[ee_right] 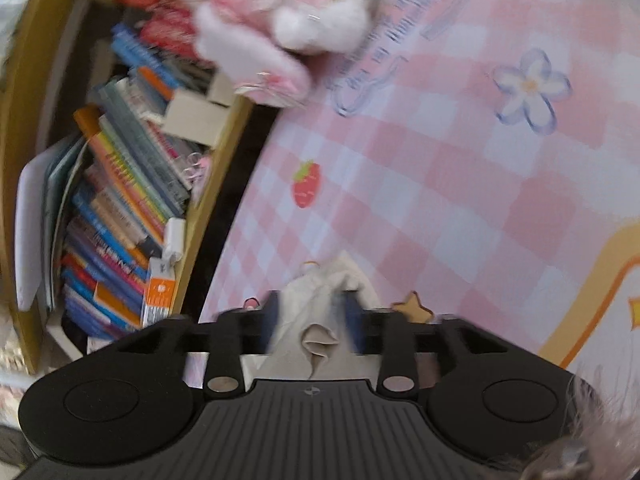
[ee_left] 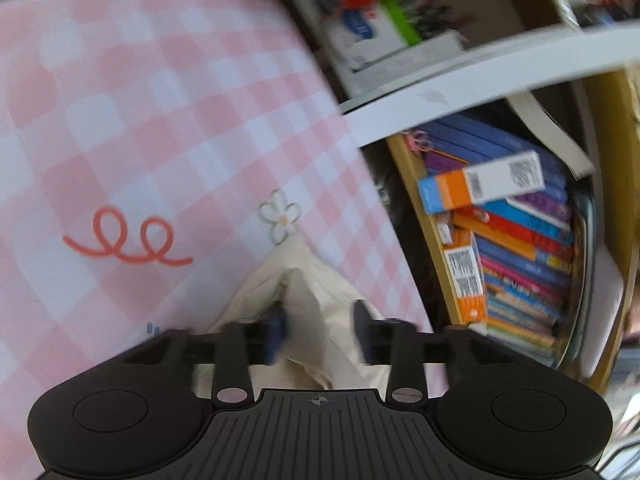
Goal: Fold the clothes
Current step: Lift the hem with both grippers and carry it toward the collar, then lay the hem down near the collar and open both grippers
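Left wrist view: the left tongs stand parted over a peaked bunch of cream cloth, which lies between the fingers on the pink checked surface. The fingers do not look pressed onto the fabric, so I read them as released, though blur softens the edges. In the right wrist view the right tongs are likewise parted, with another bunch of the cream cloth between them and no firm pinch visible. In both views the cloth sits directly ahead of the fingers and runs back under each tool toward the person, so neither hand is clearly nearer. Its long axis cannot be judged, as too little cloth shows. A bookshelf stands beyond the surface's edge, and a plush toy lies at the far side.
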A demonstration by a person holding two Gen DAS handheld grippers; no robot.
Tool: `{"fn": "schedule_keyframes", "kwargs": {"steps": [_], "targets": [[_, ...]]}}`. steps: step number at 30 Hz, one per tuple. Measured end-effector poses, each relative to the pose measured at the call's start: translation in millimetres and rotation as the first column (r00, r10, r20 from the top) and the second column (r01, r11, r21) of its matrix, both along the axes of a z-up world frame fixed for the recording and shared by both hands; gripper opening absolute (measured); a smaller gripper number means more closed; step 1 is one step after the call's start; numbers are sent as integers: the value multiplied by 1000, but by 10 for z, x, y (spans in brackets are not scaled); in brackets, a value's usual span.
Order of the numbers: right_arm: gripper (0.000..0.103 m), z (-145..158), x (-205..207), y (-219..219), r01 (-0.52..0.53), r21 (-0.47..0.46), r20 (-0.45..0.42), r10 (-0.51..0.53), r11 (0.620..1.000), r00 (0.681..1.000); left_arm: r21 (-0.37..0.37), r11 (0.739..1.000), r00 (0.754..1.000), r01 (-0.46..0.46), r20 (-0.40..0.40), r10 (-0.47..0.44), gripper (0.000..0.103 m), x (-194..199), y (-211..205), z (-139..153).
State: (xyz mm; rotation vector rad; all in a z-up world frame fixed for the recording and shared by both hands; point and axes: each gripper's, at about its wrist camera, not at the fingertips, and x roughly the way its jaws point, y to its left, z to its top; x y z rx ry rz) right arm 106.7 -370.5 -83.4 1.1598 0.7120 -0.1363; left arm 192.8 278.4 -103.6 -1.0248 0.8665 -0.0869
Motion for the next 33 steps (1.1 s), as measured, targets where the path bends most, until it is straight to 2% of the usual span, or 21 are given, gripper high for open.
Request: {"fn": "schedule_keyframes", "kwargs": {"steps": [1,3,6,7,9,11,13,15,17,20,23,26,28,30,33], "targets": [[56,69,-1,13,-14,-36,7,14,999,1000,62,998,1000,20,12,-21,62,-23,-46,77],[69,214,0,62,-40,-139,-3,40,989,999,187,981,997,57,32,-64,66,-69,-139,232],[69,404,-7,177,-86,-318,-35,79,944,996,367,924,990,106,48,-132,66,-148,-311,438],[69,455,-14,234,-104,-377,-43,94,920,995,425,897,986,123,49,-158,66,-183,-393,493],[71,540,-31,375,-139,-495,-54,130,858,990,539,826,972,164,55,-229,67,-279,-618,581],[75,610,-52,540,-174,-606,-63,170,776,983,634,743,945,216,54,-322,67,-394,-889,634],[77,647,-94,753,-222,-688,-76,235,691,969,697,669,911,257,57,-409,67,-531,-1163,652],[77,644,-135,988,-288,-733,-100,321,616,942,720,621,874,308,43,-483,67,-647,-1404,638],[77,611,-181,1202,-332,-765,-123,381,551,916,722,587,840,367,14,-542,67,-705,-1630,592],[77,502,-231,1515,-389,-789,-168,442,475,881,733,531,794,424,-20,-607,67,-779,-1951,539],[77,367,-246,1715,-428,-785,-205,464,448,862,762,466,753,449,-42,-657,67,-870,-2206,483],[78,227,-265,1870,-459,-787,-243,477,413,845,786,412,727,460,-67,-684,67,-911,-2359,439],[87,183,-287,1905,-464,-791,-244,491,398,836,795,398,722,458,-71,-689,67,-932,-2399,414],[92,140,-306,1934,-470,-794,-246,505,385,828,794,400,720,458,-67,-691,67,-928,-2414,400],[98,118,-291,1903,-490,-776,-255,514,396,819,794,397,718,460,-69,-693,67,-869,-2436,392]]}}
